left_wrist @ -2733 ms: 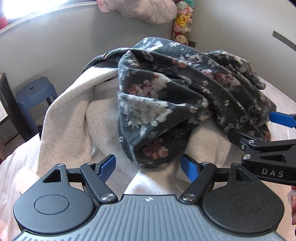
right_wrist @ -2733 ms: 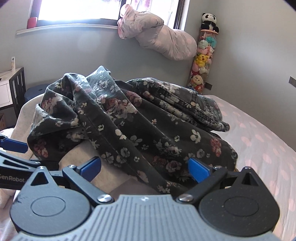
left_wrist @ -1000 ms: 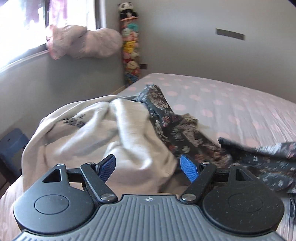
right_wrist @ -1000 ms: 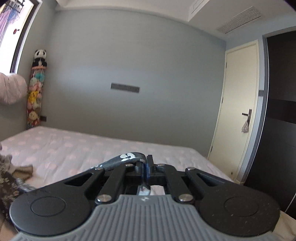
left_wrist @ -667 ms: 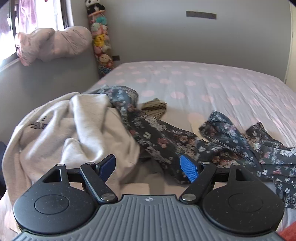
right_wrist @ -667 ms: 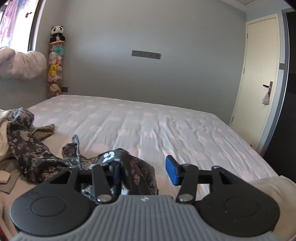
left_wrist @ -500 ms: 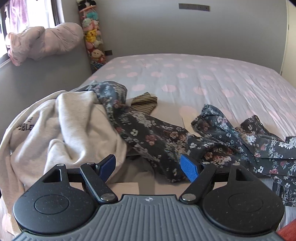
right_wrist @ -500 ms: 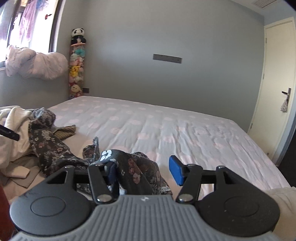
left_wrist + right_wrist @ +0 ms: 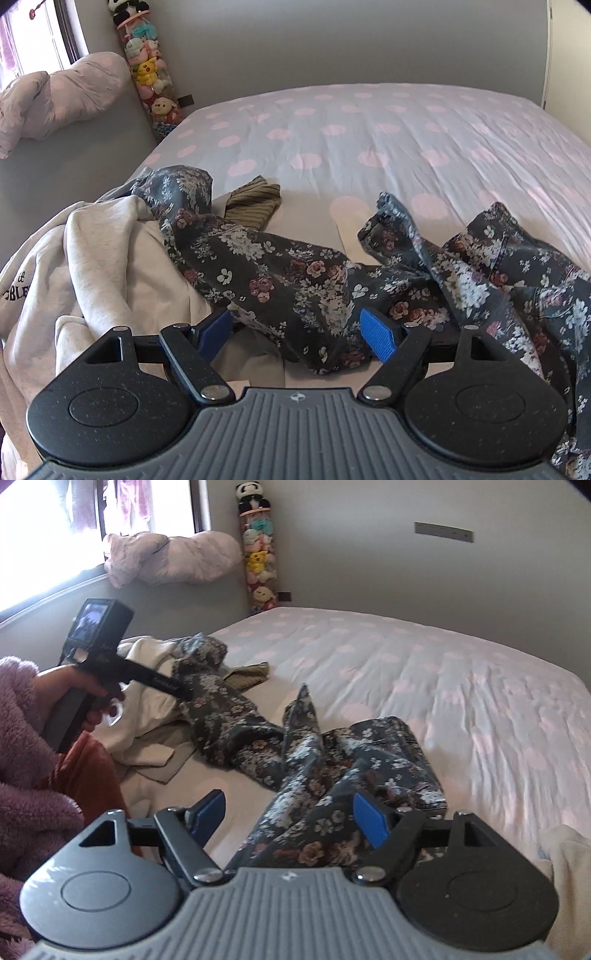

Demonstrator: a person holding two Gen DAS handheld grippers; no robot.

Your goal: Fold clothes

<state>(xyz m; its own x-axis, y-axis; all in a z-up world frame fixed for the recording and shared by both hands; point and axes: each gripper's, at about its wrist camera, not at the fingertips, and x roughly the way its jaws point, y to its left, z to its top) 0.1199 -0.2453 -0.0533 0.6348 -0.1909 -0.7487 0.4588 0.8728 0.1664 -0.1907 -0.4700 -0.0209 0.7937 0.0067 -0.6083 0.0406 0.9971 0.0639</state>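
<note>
I have both grippers spread, holding nothing: left (image 9: 297, 334), right (image 9: 288, 818). Floral garment (image 9: 288, 273) sprawls crumpled mid-frame on bed (image 9: 369, 122), probably laid there for flattening.

Two black handheld claws with blue pads, and a person in a fuzzy sleeve

Each claw, left claw (image 9: 298, 334) and right claw (image 9: 287, 819), has a ribbed grey housing, black round discs, silver screws and blue ribbed fingertips (image 9: 377, 339); the sleeve (image 9: 22, 753) is mauve-pink fleece over a rust-orange garment (image 9: 86, 775).
</note>
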